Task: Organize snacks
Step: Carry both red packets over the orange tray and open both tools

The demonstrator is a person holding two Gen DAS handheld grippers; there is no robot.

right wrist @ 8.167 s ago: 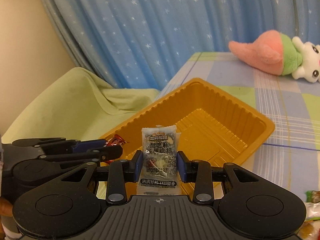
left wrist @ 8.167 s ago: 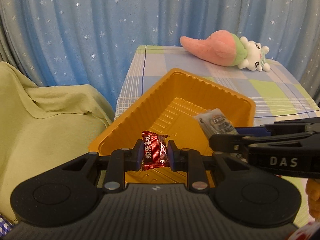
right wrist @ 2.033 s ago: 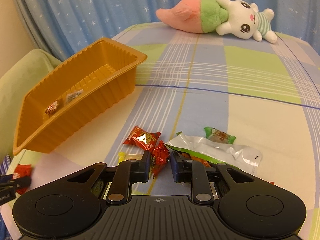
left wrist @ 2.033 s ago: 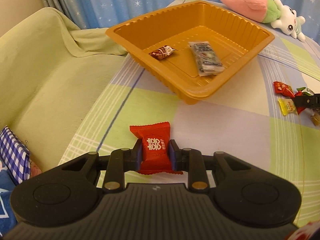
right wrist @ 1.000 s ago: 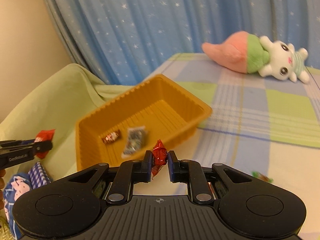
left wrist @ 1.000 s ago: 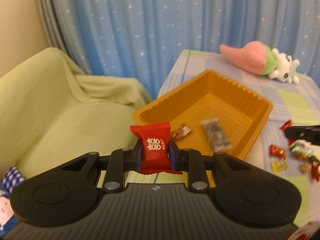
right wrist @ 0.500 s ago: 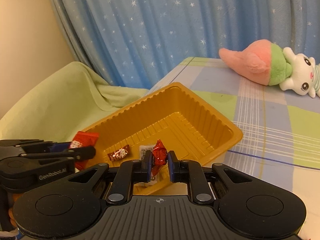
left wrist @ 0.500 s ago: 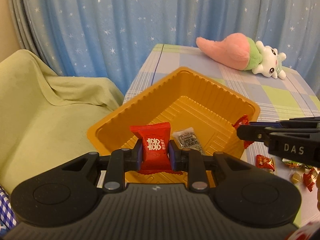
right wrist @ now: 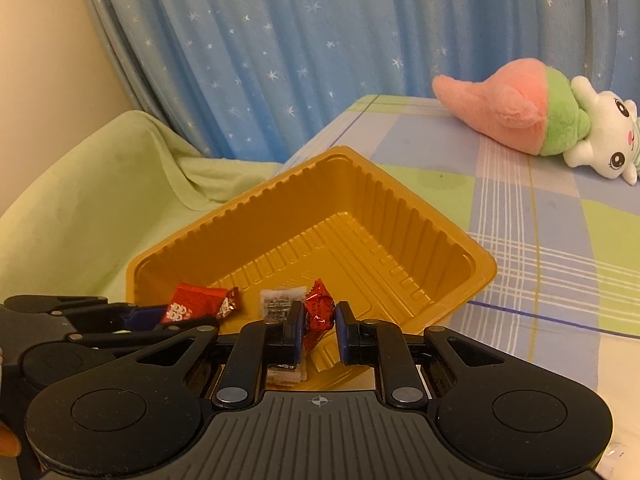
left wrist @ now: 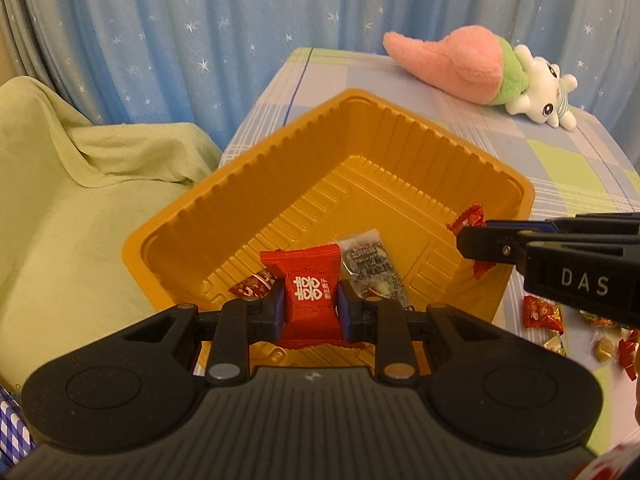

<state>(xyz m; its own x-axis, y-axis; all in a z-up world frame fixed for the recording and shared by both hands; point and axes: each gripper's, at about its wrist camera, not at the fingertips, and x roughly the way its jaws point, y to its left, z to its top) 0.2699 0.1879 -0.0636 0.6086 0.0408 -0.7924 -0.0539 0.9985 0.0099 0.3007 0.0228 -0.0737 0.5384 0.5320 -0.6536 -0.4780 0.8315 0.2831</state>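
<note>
Blue star-print curtain [left wrist: 200, 20] behind, checked tablecloth [right wrist: 540, 240] on the table, green throw [left wrist: 60, 184] draped to the left of it. Orange tray [left wrist: 400, 128] sits at the table's near-left corner, ribbed walls, one corner pointing at the cameras. Left gripper [left wrist: 311, 304] is over the tray's near corner, jaws nearly closed and clamped on a flat red candy [left wrist: 310, 300] with white characters; pads press both its side edges, wrapper upright between them. Right gripper [right wrist: 318, 322] is over the tray's near right side, jaws closed down on a small red foil candy [right wrist: 319, 310], crumpled wrapper sticking up above the pads. From the left wrist view the right gripper's fingers reach in from the right across the tray wall, foil candy at their tip. Already lying on the tray floor: a clear packet [left wrist: 370, 266] with dark contents, and a small brown-red candy [left wrist: 252, 285] just left of it, partly hidden behind the left finger. Both held candies are above the tray floor, not touching it as far as I can tell, angle is poor. More loose sweets [left wrist: 544, 312] on the cloth right of the tray, blurred. Pink-green plush [right wrist: 520, 120] lies at the table's far side, well apart from the tray.
</note>
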